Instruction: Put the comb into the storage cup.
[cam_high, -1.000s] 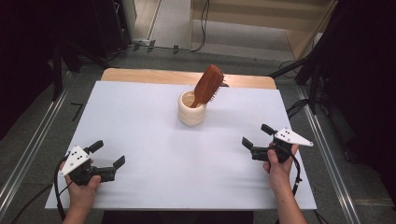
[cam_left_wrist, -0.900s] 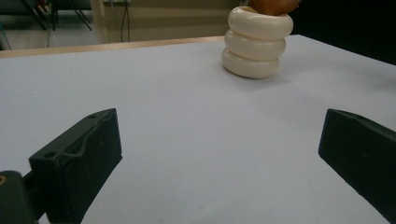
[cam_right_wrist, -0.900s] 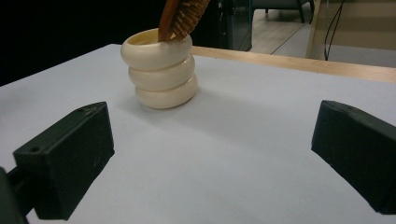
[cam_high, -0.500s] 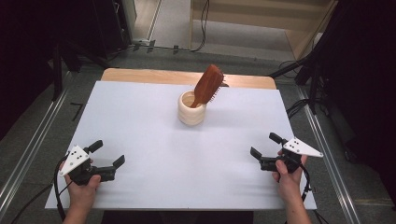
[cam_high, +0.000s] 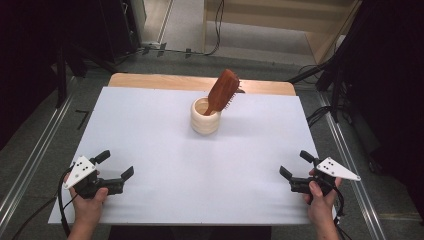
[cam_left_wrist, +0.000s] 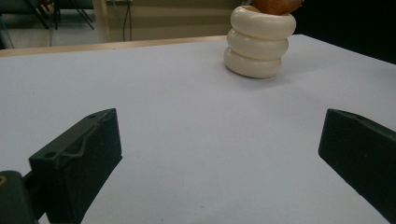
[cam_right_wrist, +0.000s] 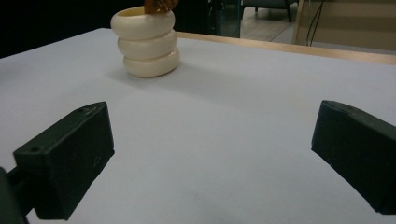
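Note:
A cream ribbed cup (cam_high: 205, 117) stands at the far middle of the white table (cam_high: 150, 130). A brown wooden hairbrush (cam_high: 224, 91) leans in it, head up and tilted right. The cup (cam_left_wrist: 259, 42) sits far ahead in the left gripper view, and the cup (cam_right_wrist: 145, 42) appears upper left in the right gripper view. My left gripper (cam_high: 116, 166) rests open near the front left corner, nothing between its jaws. My right gripper (cam_high: 295, 164) is open near the front right edge, also holding nothing. Both point toward the cup.
A wooden strip (cam_high: 165, 81) runs along the table's far edge. Metal rails (cam_high: 30, 160) flank the table on both sides. Cables (cam_high: 320, 112) lie on the floor at the right, and dark stands (cam_high: 75, 55) rise at the back left.
My right gripper has pulled back toward the front right edge of the table. The left gripper, the cup and the brush have stayed put.

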